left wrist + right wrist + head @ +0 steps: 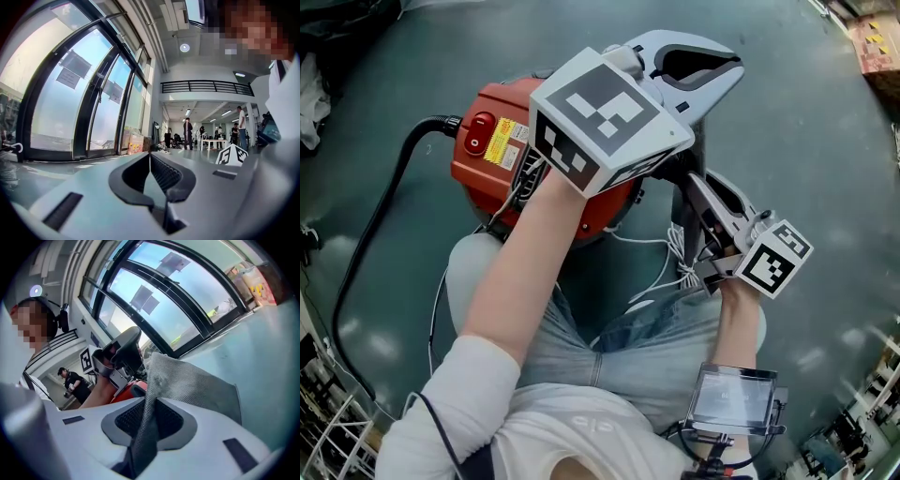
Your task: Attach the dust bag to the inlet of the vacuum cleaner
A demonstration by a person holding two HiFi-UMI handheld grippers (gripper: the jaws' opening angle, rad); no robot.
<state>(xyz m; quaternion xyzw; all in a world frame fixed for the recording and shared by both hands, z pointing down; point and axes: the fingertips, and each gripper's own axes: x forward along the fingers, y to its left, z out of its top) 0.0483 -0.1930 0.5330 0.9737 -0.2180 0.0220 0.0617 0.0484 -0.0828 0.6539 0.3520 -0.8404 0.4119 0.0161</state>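
While the right tool (151, 401) pinched a fold of the grey mesh fabric dust bag (190, 380), which fanned out beyond its tips, the left tool (150, 157) stood pressed together and empty above the round red vacuum cleaner (492, 141) with its black hose (370, 234).

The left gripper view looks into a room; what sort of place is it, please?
Probably a large open-plan workshop or office hall: tall dark-framed glass windows, a black-railed upper balcony, people around a white table.
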